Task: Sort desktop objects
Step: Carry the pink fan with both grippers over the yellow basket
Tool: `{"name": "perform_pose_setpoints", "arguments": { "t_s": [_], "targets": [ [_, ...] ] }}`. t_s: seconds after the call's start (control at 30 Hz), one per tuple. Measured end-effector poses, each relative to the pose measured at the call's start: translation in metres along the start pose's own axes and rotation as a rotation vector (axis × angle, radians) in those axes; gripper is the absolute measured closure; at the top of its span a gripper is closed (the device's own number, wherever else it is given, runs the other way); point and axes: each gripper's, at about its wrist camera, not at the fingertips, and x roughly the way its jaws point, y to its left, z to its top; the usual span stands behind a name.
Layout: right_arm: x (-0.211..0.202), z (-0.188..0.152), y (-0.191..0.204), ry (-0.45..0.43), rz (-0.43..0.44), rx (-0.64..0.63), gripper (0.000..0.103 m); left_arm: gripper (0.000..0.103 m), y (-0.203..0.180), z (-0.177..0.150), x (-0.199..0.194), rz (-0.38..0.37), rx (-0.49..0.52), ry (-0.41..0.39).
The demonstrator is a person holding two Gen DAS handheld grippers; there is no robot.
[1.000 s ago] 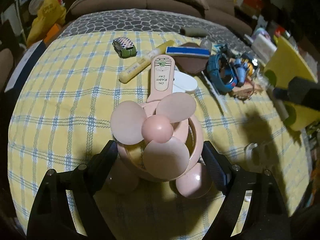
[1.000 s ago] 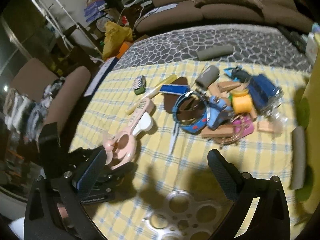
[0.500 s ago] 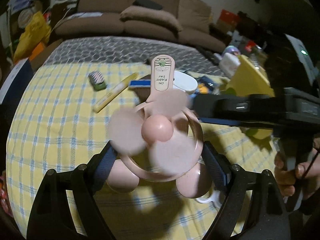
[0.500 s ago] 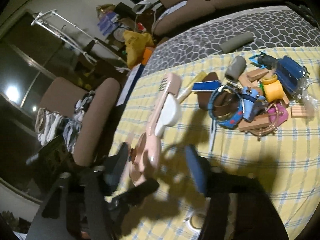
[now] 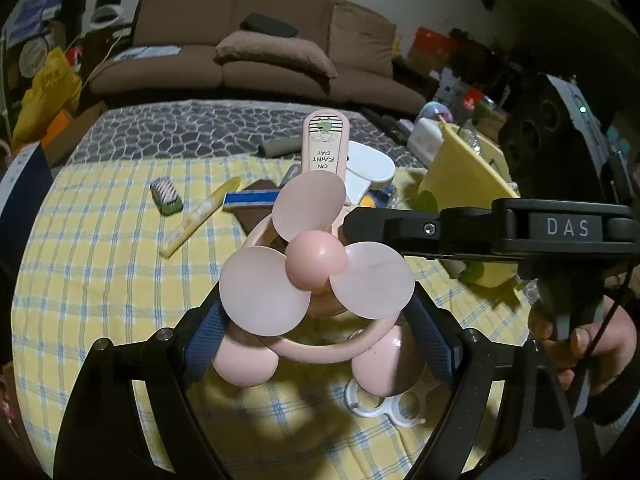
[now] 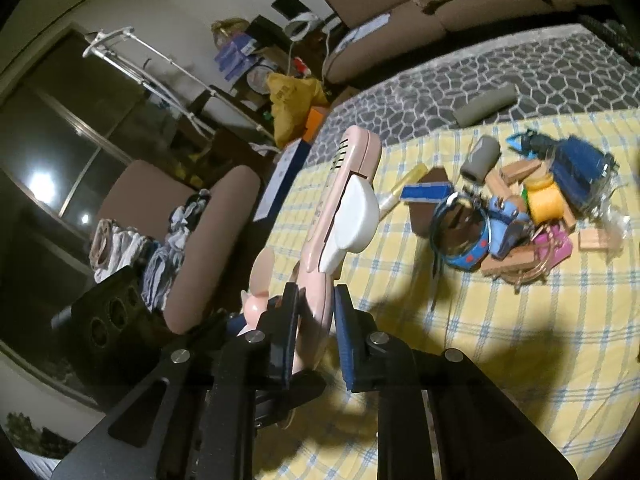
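Observation:
My left gripper (image 5: pixel 316 332) is shut on the round head of a pink hand fan (image 5: pixel 316 264) and holds it above the yellow checked cloth (image 5: pixel 100 280), handle pointing away. My right gripper (image 6: pixel 316 332) has its two fingers on either side of the fan's flat body (image 6: pixel 340 216), close to touching it; in the left wrist view one black finger (image 5: pixel 400 228) crosses behind the blades from the right. A heap of desk objects (image 6: pixel 520 216) lies on the cloth at the right.
A toy car (image 5: pixel 166 200), a yellow tube (image 5: pixel 196 220) and a blue-striped card (image 5: pixel 252 198) lie on the far cloth. A yellow box (image 5: pixel 464 172) stands at the right. A white ringed piece (image 5: pixel 380 404) lies under the fan. A sofa (image 5: pixel 260 60) stands behind.
The left gripper lifted the fan off the cloth and its blades spun, then stopped. The right gripper swung over from the open table and narrowed around the fan's body.

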Motion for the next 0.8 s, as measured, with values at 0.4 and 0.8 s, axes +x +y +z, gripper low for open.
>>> {"name": "perform_pose_setpoints", "arguments": {
  "t_s": [0.4, 0.8],
  "targets": [
    [-0.091, 0.028, -0.021, -0.198, -0.029, 0.028, 0.085, 0.019, -0.078, 0.066, 0.017, -0.054, 0.163, 0.021],
    [-0.207, 0.048, -0.082, -0.430, -0.186, 0.146, 0.083, 0.019, -0.198, 0.134, 0.082, -0.190, 0.383, 0.112]
  ]
}}
